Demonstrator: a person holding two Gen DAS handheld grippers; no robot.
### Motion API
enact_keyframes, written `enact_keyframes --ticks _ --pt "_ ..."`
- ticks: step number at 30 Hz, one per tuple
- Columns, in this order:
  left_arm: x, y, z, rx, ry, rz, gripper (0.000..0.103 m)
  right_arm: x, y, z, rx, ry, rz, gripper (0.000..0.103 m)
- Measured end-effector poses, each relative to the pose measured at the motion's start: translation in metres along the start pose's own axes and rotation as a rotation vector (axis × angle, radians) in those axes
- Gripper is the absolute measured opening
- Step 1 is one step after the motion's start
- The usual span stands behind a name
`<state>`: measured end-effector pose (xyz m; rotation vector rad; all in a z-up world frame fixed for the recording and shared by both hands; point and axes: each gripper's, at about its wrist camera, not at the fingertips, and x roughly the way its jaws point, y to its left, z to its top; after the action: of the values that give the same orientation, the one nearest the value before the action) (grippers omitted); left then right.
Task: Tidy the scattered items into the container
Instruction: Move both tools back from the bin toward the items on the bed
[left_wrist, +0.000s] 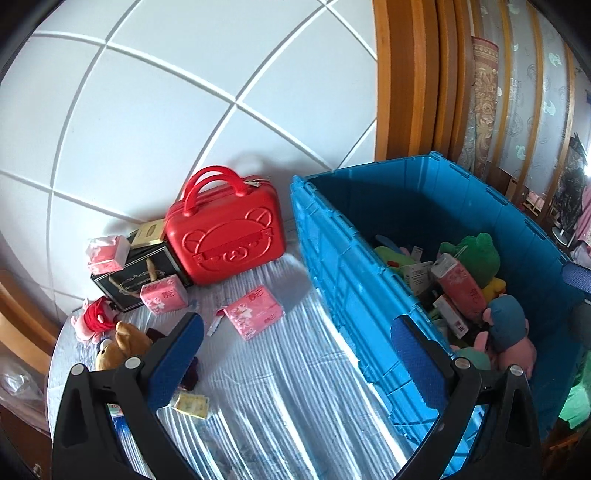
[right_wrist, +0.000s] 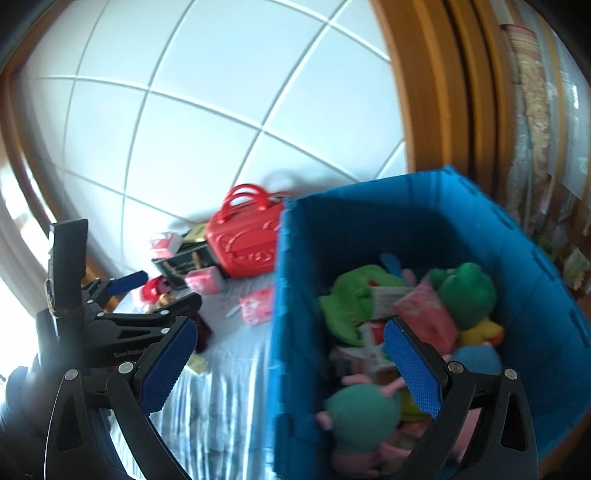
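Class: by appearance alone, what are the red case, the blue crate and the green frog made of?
Red case: likely hard glossy plastic, with an embossed bear face and sheen.
Blue crate: rigid matte plastic, judging by its ribbed moulded walls.
Green frog: soft plush fabric, fuzzy and rounded.

**One brand mark readable**

"GenRobo…" stands in pale letters on the black arm of the left tongs (right_wrist: 155, 295) — cut off by the right tongs' blue pad. Beside the blue crate (left_wrist: 354, 280), print on the pink packets and the black box is too small to read.
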<state>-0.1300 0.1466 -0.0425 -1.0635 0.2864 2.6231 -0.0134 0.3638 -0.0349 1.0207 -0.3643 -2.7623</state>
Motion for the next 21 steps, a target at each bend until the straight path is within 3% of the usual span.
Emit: enact_keyframes --ticks 10,21 --pt "0.001 0.096 -0.058 -0.115 0.060 0.089 0.103 0.040 0.076 -0.010 -0.109 0.055 0.080 0.103" --pt "0.022 0.194 -0.141 -0.217 0.175 0.159 0.103 0.112 0.148 -0.051 -0.159 0.179 0.138 0.103"
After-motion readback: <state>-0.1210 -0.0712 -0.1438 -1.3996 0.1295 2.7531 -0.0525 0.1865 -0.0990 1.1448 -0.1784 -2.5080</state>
